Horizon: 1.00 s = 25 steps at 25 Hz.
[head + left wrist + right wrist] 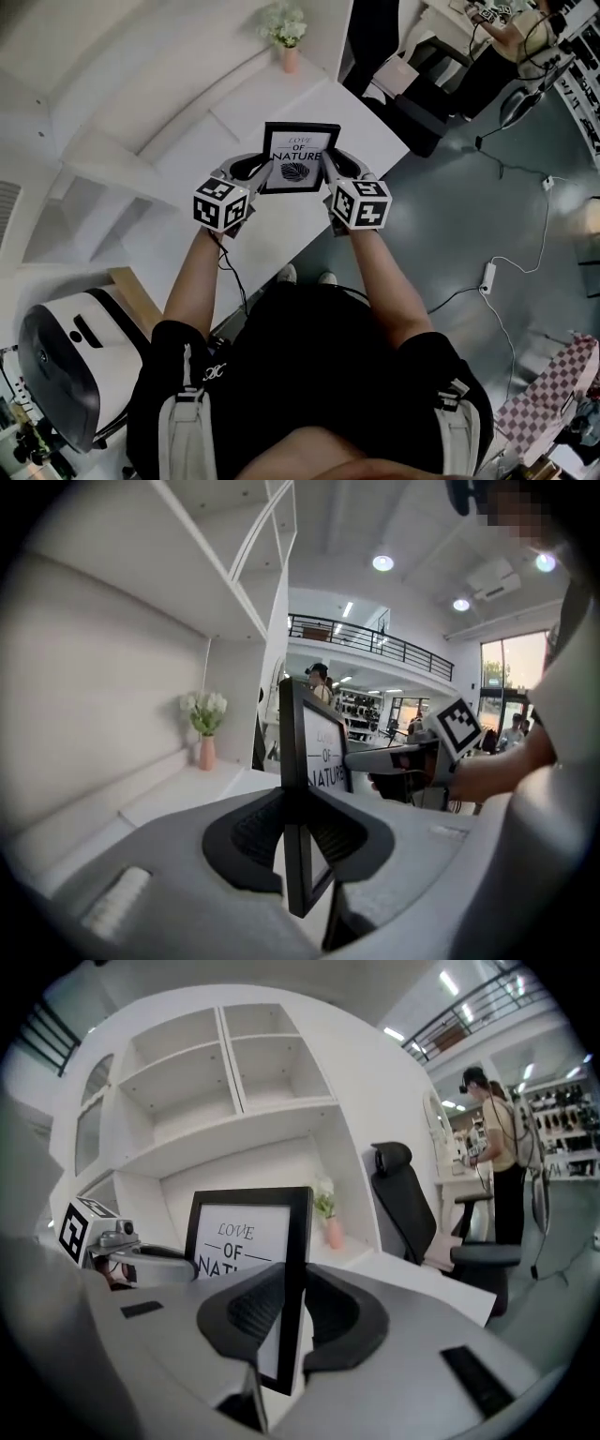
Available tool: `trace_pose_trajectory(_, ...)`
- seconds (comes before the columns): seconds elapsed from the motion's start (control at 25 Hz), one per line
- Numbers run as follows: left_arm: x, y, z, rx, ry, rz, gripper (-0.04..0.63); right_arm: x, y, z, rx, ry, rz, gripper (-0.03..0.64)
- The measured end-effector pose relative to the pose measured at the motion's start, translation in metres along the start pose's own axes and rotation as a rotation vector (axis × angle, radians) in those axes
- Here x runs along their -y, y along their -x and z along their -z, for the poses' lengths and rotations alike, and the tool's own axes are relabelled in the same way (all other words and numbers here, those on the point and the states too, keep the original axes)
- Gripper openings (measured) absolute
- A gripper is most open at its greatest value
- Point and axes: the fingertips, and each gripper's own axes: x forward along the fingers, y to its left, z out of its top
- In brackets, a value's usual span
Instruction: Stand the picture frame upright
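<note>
The black picture frame [300,159] with a white "LOVE OF NATURE" print is upright over the white table [281,94], its print facing me. My left gripper [265,173] is shut on its left edge and my right gripper [330,169] is shut on its right edge. In the left gripper view the frame [292,761] runs edge-on between the dark pads of the left gripper [298,832], with the right gripper [375,758] beyond it. In the right gripper view the frame [246,1232] sits in the right gripper [291,1312]. Whether its bottom touches the table is hidden.
A pink vase of white flowers [286,37] stands at the table's far end by white shelves [234,1072]. A black office chair [412,1204] and a standing person [497,1147] are off to the right. A white machine [66,366] sits near my left leg; cables [506,281] cross the floor.
</note>
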Motion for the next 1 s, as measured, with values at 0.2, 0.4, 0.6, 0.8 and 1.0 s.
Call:
trace_pose_trajectory(0.2,0.027,0.020,-0.048,0.145,-0.096,-0.092,0.084,-0.011,0.037,-0.056,0.159,0.131,0.006,0.067)
trace_pose_trajectory(0.4,0.051,0.032,-0.078,0.234,-0.177,-0.152,0.084,-0.016,0.070,-0.086,0.263,0.194,0.025,0.067)
trace_pose_trajectory(0.6,0.060,0.029,-0.083,0.252,-0.180,-0.164,0.084,-0.010,0.079,-0.092,0.275,0.211,0.023,0.067)
trace_pose_trajectory(0.8,0.071,0.032,-0.081,0.250,-0.167,-0.183,0.084,-0.008,0.087,-0.091,0.271,0.204,0.002,0.067)
trace_pose_trajectory(1.0,0.081,0.039,-0.069,0.240,-0.113,-0.246,0.086,-0.011,0.089,-0.083,0.242,0.213,-0.059,0.066)
